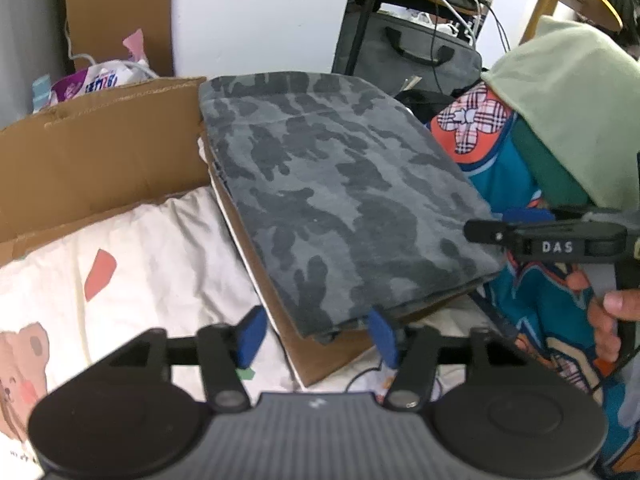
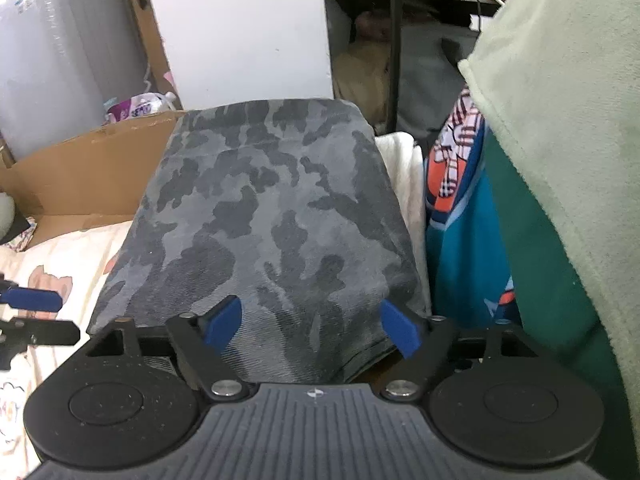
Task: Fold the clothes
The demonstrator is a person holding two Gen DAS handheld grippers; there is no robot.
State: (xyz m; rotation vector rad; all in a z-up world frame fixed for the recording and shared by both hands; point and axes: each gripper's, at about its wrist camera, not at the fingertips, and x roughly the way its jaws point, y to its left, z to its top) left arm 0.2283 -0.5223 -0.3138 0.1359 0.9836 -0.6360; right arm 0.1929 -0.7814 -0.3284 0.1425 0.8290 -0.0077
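Camo shirt (image 1: 340,184) sat folded flat on a cardboard sheet (image 1: 320,356) over the printed bedsheet (image 1: 152,256), probably the folding template. Left gripper (image 1: 318,338) and right gripper (image 2: 312,330) both had jaws spread, gripping nothing, at its near edge. Unfolded clothes pile (image 1: 532,148) waited just beside it.

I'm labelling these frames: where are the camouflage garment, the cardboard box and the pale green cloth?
camouflage garment (image 2: 272,216): right wrist view, middle of its folded top face.
cardboard box (image 1: 100,152): left wrist view, inner face of its brown flap.
pale green cloth (image 1: 576,108): left wrist view, its upper draped surface.
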